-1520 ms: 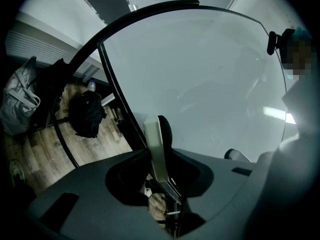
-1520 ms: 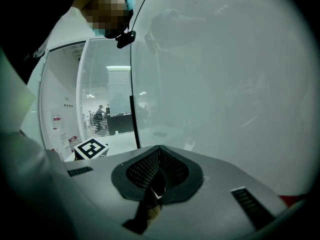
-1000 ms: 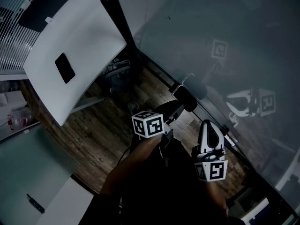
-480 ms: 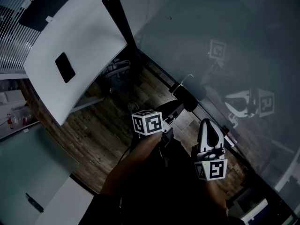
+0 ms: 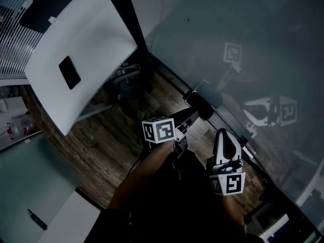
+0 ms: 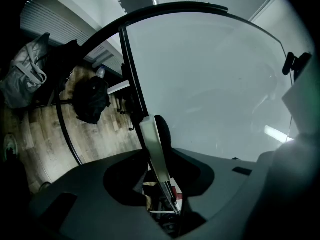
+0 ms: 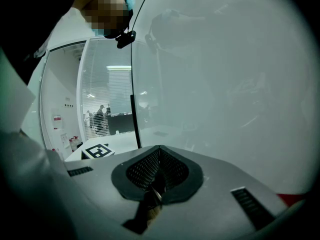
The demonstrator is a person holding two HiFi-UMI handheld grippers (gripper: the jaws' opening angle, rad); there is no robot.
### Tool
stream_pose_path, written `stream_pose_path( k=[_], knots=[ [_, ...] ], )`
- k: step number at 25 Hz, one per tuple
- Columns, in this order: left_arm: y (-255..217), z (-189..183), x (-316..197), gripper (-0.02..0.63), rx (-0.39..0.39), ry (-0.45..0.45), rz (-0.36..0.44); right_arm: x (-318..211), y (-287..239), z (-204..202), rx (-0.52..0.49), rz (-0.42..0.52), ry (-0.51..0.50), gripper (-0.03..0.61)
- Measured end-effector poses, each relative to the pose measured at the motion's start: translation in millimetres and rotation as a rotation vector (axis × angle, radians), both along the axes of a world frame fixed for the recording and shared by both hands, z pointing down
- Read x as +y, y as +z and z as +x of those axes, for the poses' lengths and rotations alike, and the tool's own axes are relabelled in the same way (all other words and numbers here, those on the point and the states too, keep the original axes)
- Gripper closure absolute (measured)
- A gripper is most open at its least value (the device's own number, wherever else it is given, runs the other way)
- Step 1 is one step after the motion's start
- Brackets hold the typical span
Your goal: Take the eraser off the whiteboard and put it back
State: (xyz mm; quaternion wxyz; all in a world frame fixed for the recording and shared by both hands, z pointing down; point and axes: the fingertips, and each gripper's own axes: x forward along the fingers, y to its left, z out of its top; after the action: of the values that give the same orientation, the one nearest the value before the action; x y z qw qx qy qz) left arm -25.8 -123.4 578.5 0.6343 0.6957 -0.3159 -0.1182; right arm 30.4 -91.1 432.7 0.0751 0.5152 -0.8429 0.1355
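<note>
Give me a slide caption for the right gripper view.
Right gripper, jaws together with nothing between them, facing the glossy whiteboard.

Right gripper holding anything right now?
No: the right gripper has its black mesh fingers pressed together, with nothing between them.

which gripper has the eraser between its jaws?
The left gripper: the eraser stands edge-on between its jaws, which have just been opening. The right gripper has its jaws together with nothing between them.
</note>
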Motion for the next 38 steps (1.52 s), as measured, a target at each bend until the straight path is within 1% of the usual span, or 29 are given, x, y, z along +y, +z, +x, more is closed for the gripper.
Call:
stream_pose_path(
  k=[11, 21, 27, 38],
  knots=[
    [-0.2, 2.5, 1.1, 0.483, 0.052, -0.002, -0.038, 0.3, 0.4, 1.4, 0.003, 0.013, -0.001, 0.563],
    [-0.4, 4.9, 3.0, 0.477, 0.1, 0.003, -0.069, 0.5, -0.4, -1.1, 0.002, 0.004, 0.0, 0.563],
    [1.0, 4.3, 3.9, 0.466, 0.109, -0.003, -0.082, 5.6, 6.3, 0.6, 0.018, -0.005, -0.015, 0.563],
    [3.2, 2.3, 7.6, 0.434, 0.124, 0.0, -0.092, 5.5, 4.7, -1.2, 0.008, 0.004, -0.006, 0.563]
  ],
)
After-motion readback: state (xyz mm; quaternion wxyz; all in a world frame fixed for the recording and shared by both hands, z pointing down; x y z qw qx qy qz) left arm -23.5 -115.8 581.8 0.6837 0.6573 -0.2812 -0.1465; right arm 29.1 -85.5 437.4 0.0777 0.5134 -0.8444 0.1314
